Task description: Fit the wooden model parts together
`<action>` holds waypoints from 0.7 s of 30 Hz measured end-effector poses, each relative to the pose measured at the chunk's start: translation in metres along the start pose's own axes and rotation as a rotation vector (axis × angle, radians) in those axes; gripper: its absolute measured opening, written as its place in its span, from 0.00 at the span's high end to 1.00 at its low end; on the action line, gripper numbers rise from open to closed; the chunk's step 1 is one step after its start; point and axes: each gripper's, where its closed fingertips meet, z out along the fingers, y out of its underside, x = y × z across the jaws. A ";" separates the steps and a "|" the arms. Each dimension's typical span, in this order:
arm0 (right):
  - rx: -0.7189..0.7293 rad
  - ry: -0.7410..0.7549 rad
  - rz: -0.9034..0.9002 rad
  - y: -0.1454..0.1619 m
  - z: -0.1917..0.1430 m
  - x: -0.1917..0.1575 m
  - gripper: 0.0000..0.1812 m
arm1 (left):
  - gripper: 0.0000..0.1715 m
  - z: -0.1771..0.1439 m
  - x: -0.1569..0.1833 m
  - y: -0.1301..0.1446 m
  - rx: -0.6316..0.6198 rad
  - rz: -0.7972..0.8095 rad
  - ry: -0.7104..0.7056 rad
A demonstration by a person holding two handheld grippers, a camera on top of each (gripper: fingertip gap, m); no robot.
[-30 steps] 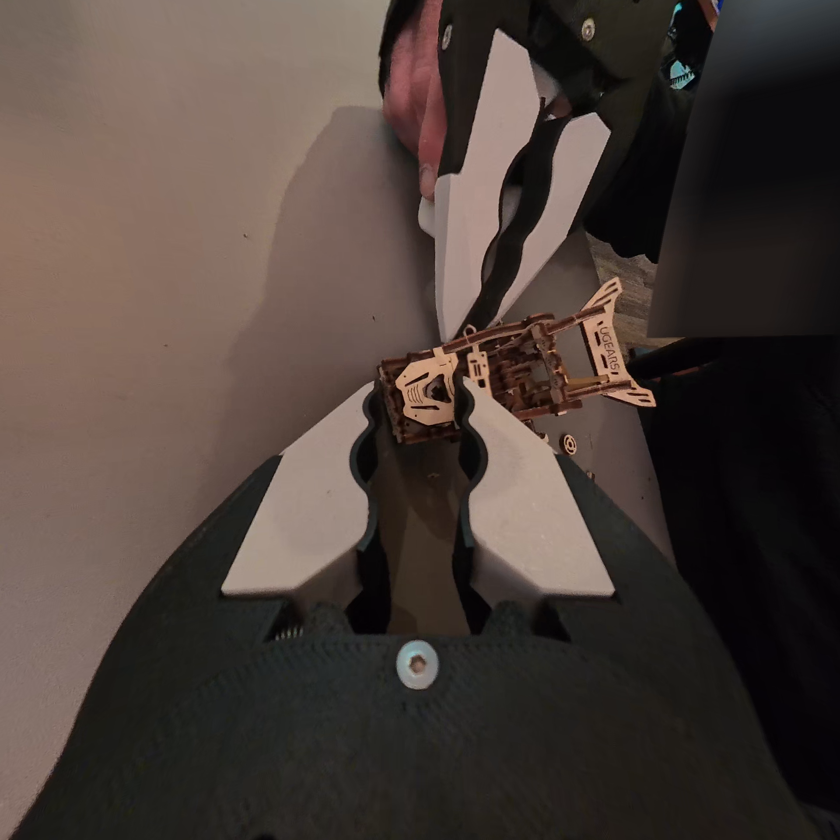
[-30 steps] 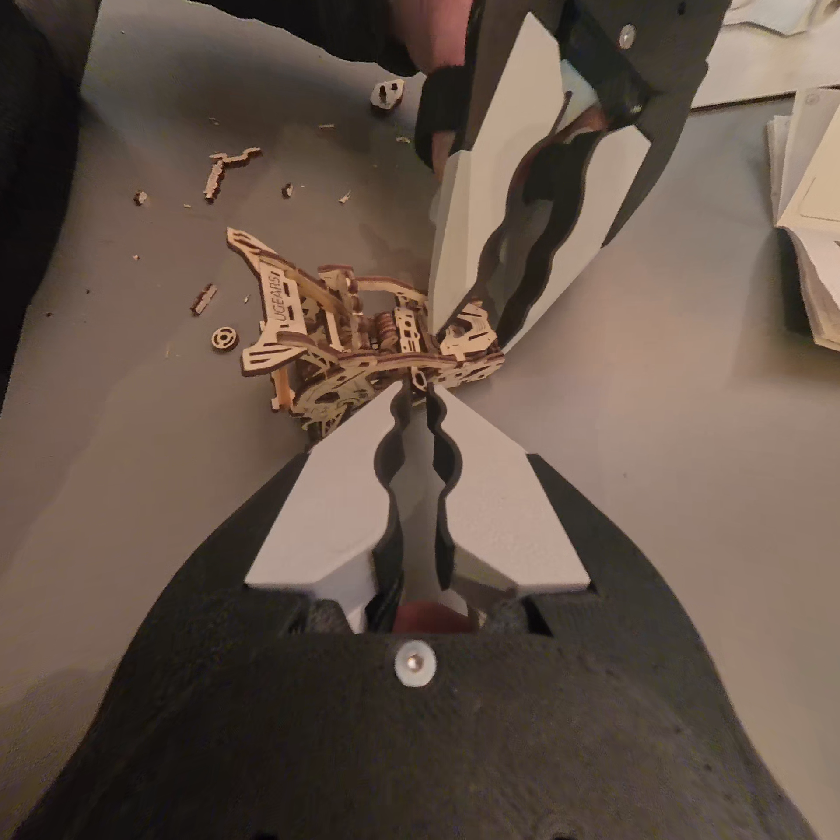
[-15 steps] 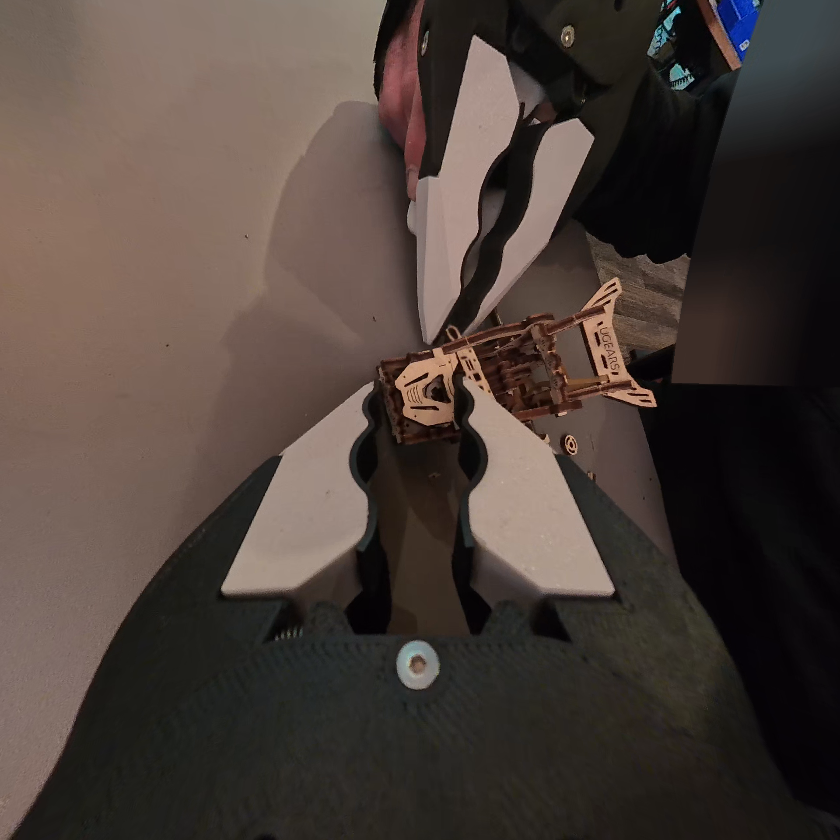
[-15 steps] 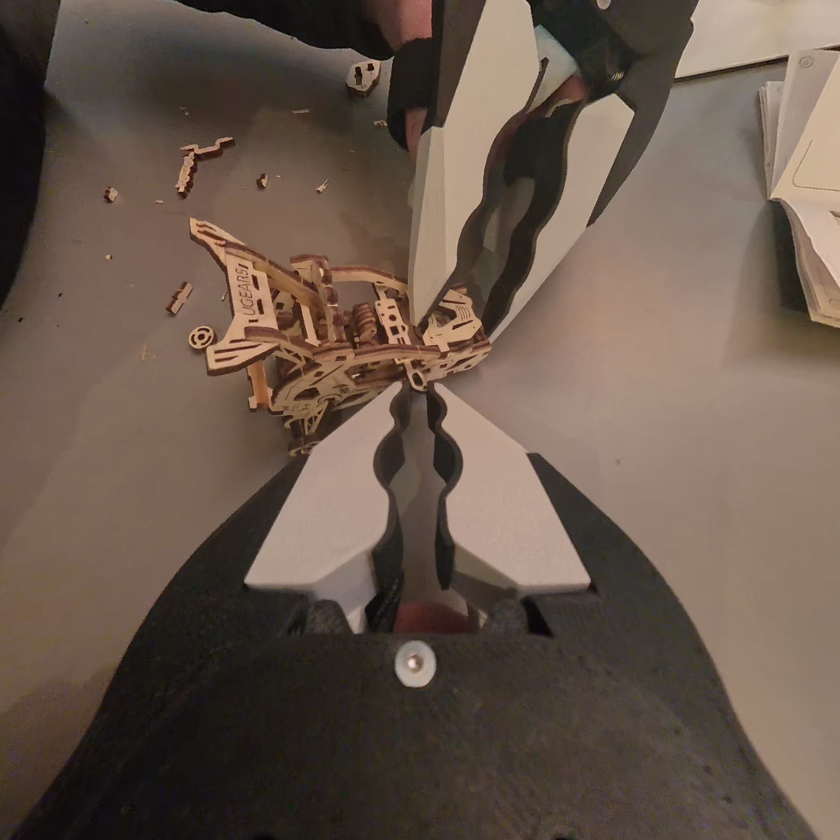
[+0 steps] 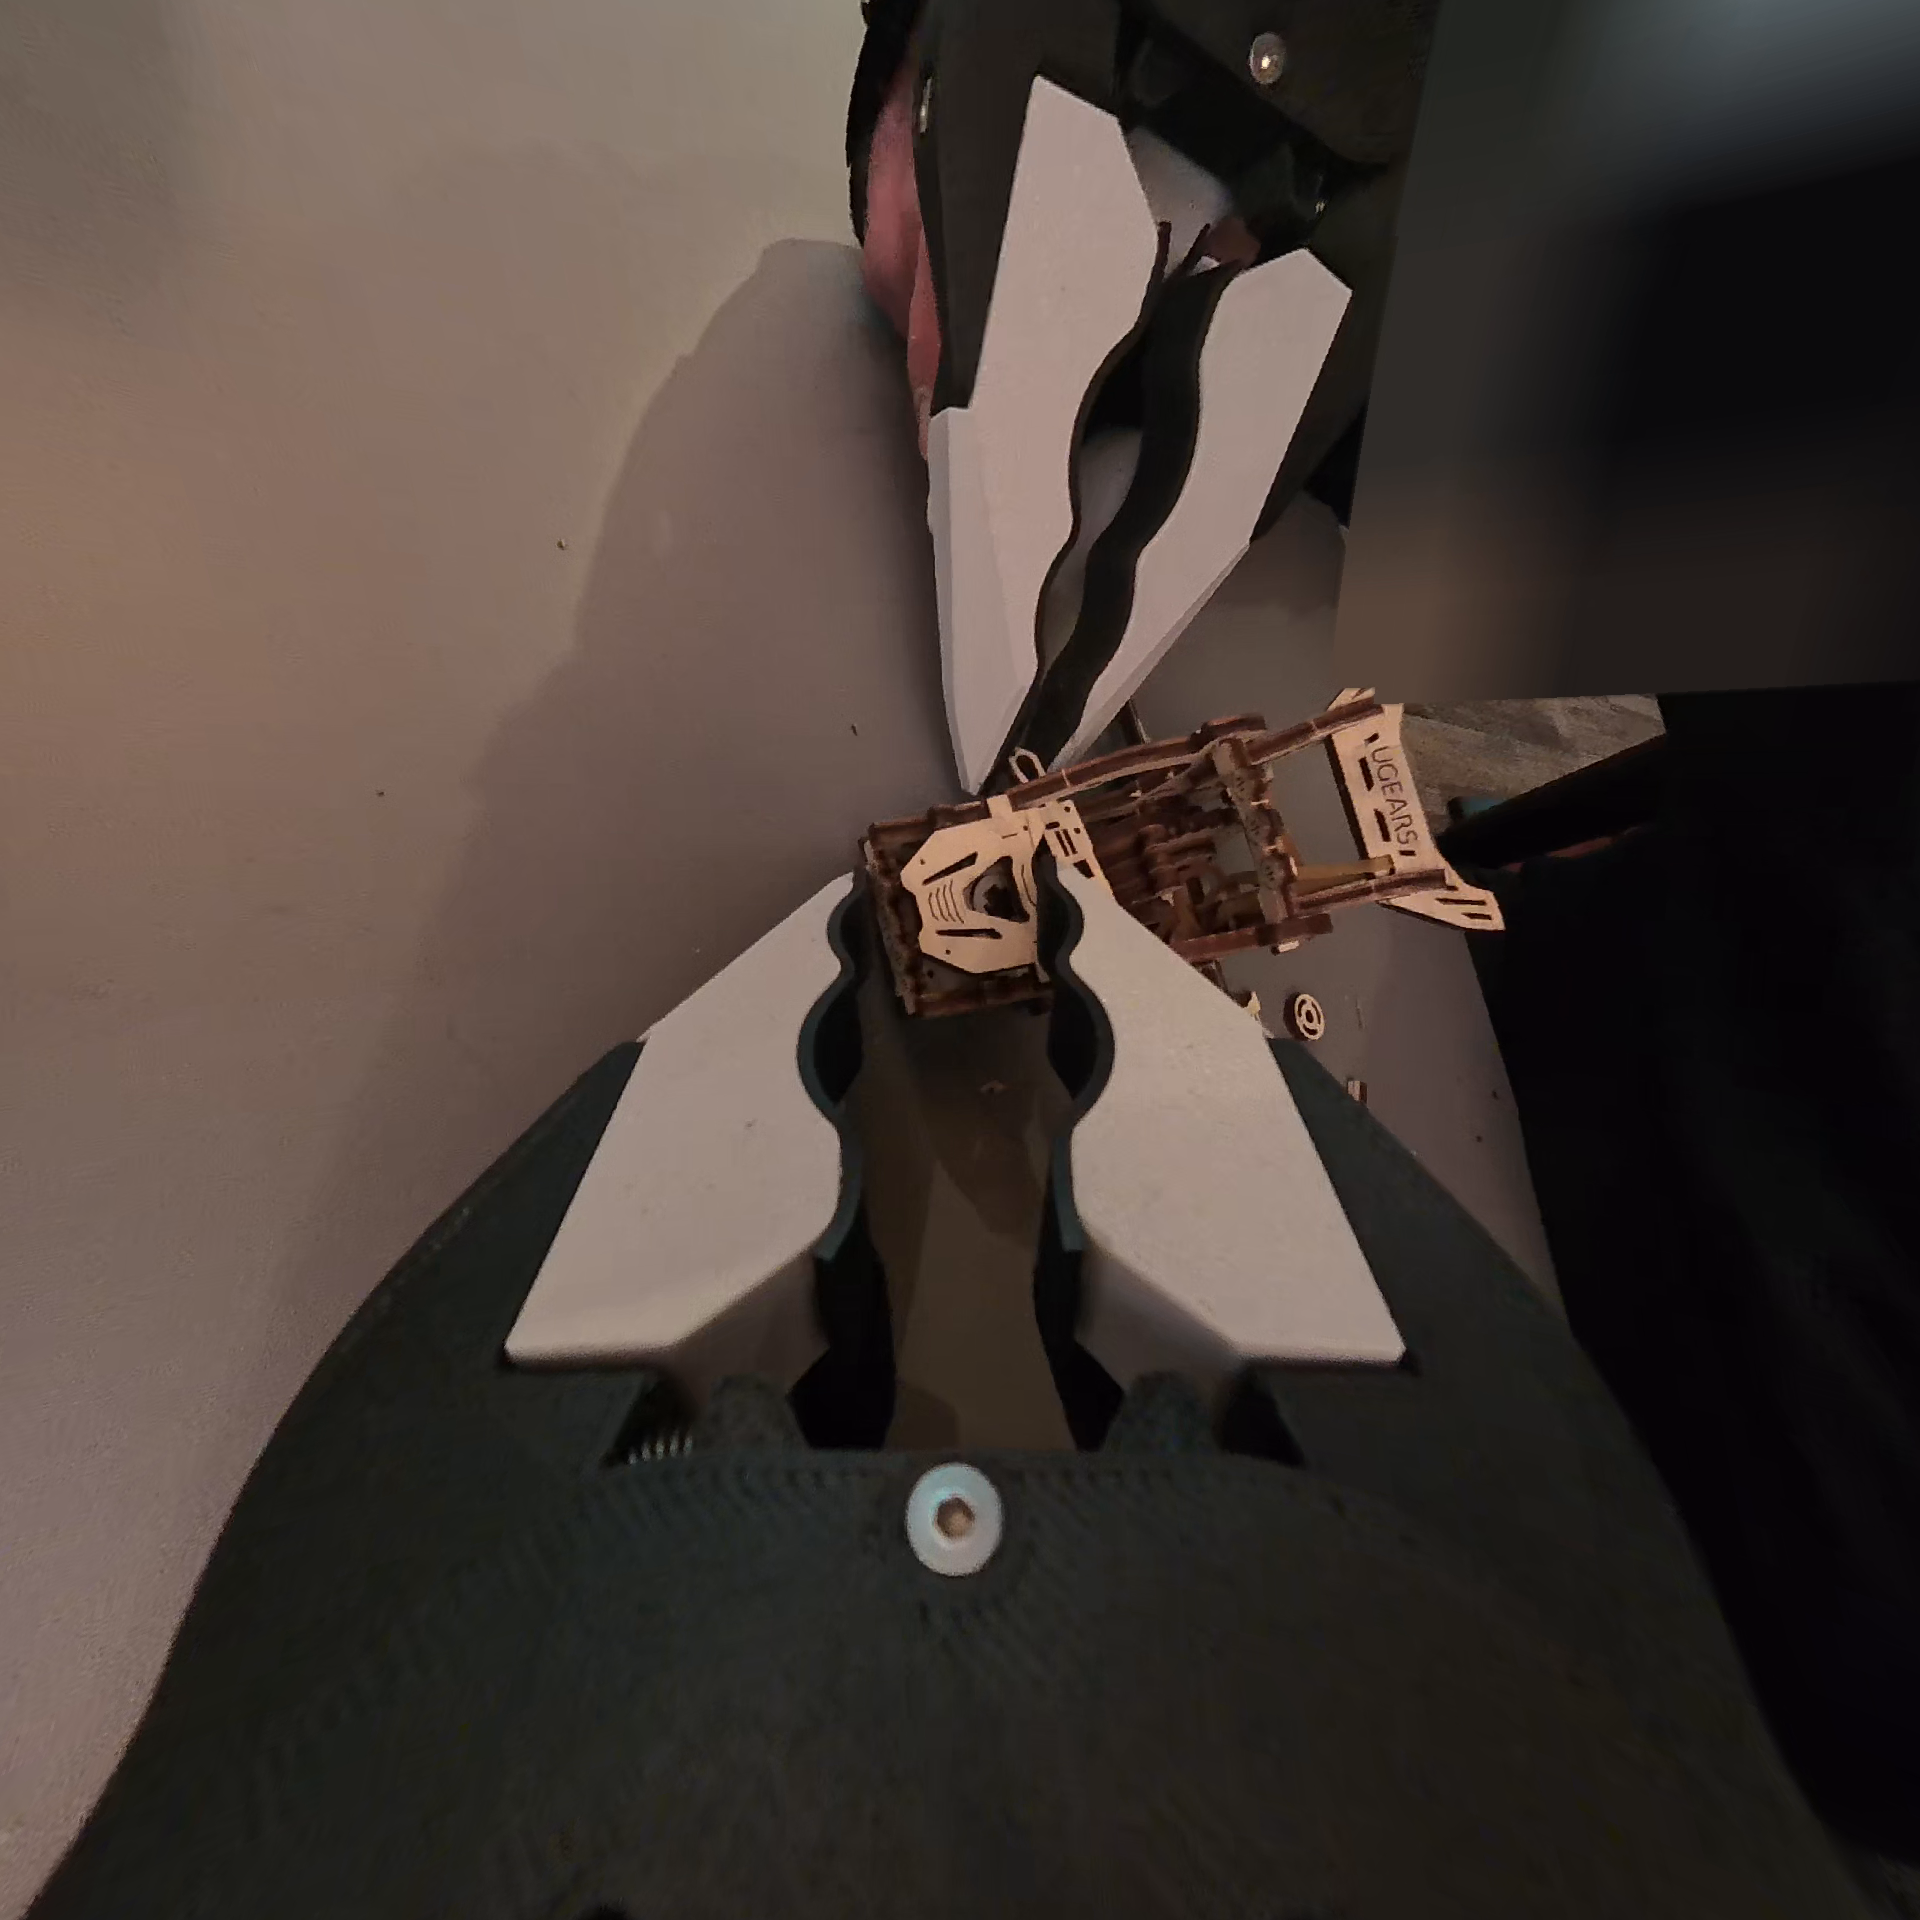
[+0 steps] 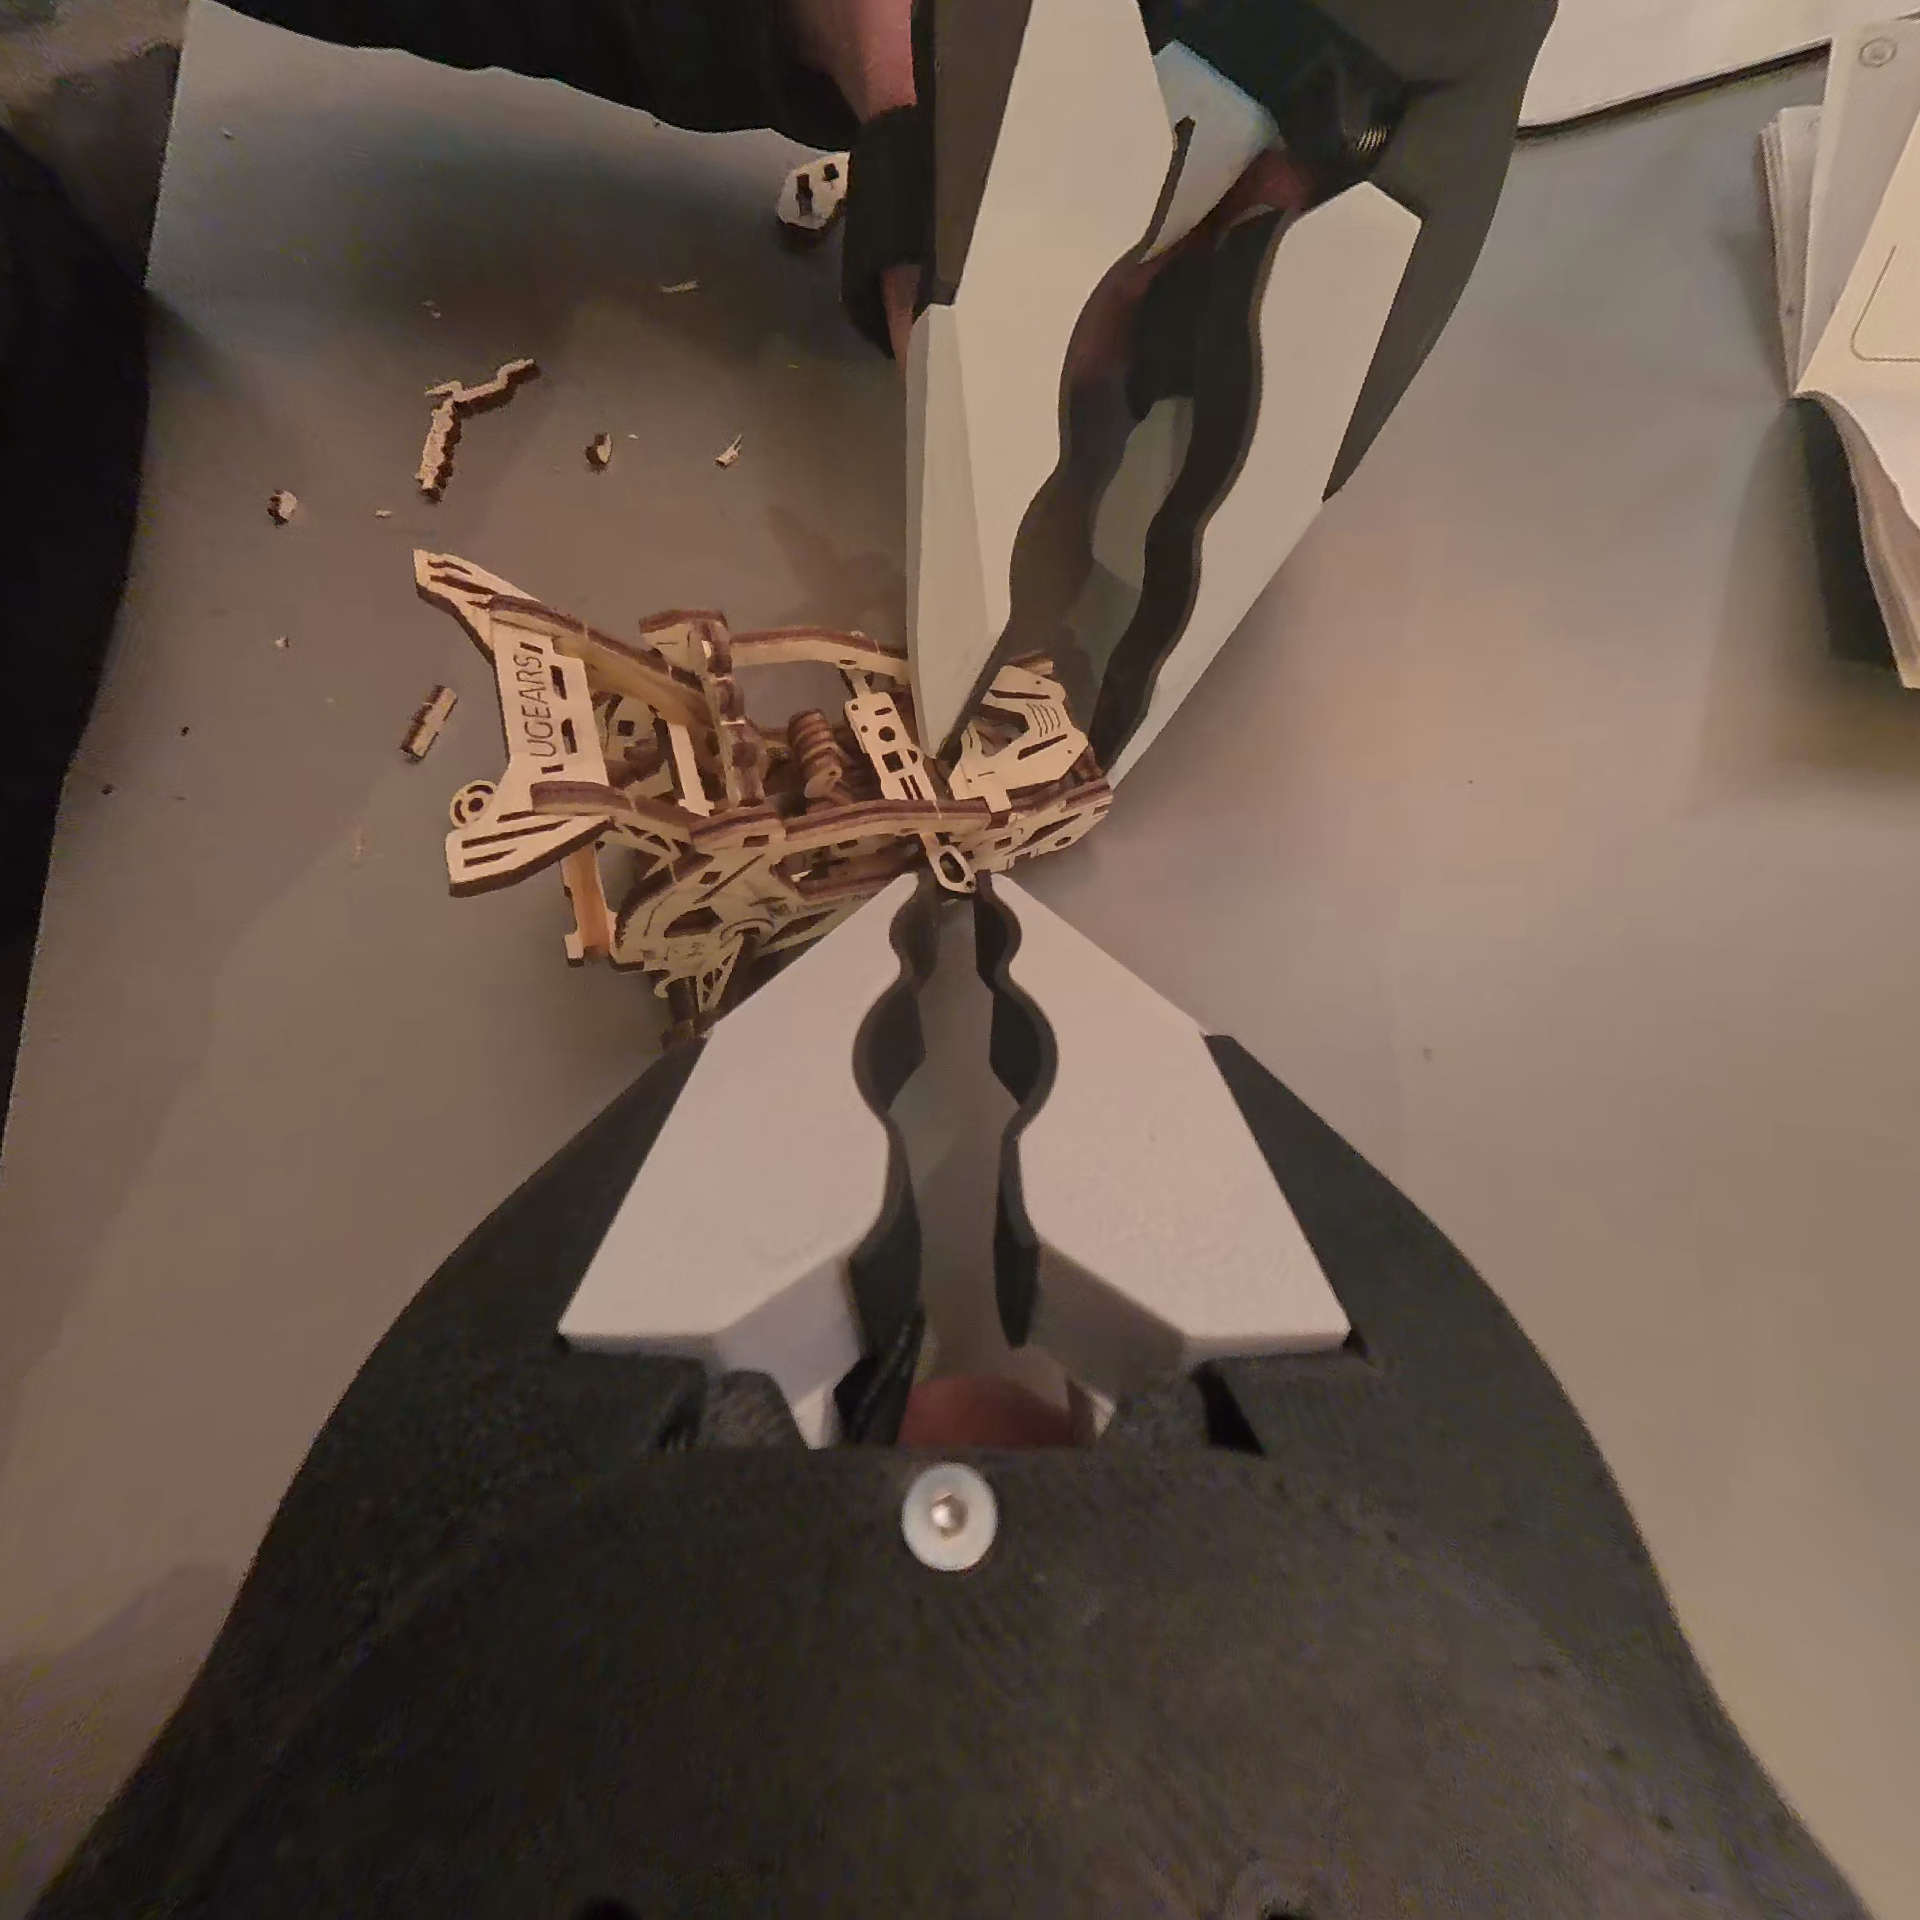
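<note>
**Pale plywood model held between two grippers**

Pale, laser-cut plywood is making up the one assembled model [image 6: 769,800], which is sitting on a grey table [image 6: 1455,935]. Two grippers are meeting at it. The left gripper [image 5: 956,914] is standing partly open, its two white fingers [image 5: 727,1122] pressing on either side of the model's blunt front end. The right gripper [image 6: 948,888] is closed almost completely, pinching a small looped tab [image 6: 951,864] on the model's near edge; in the left wrist view that same gripper is reaching down onto the model from beyond it.

Beside the model's tail, about nine loose wooden scraps are lying on the table: one zigzag strip [image 6: 468,416], one short bar [image 6: 428,720], one notched piece [image 6: 810,195] farther off, and several tiny chips. One small ring [image 5: 1307,1013] is lying just beside the model. Well away from the model's front end, one stack of paper sheets [image 6: 1849,364] is resting.

The model's tail plate is carrying engraved lettering, a brand mark.
</note>
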 end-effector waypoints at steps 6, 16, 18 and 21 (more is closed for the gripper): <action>0.002 0.000 0.027 -0.001 0.000 0.001 0.98 | 0.83 0.000 0.000 0.000 0.001 0.012 -0.013; -0.005 0.034 0.041 -0.003 0.001 0.004 0.98 | 0.83 0.000 -0.001 0.000 0.003 0.022 -0.028; -0.002 0.030 0.062 -0.002 0.001 0.004 0.98 | 0.83 0.000 -0.001 0.000 0.005 0.026 -0.037; 0.000 0.032 0.054 -0.002 0.001 0.004 0.98 | 0.83 0.000 -0.001 0.000 0.005 0.025 -0.037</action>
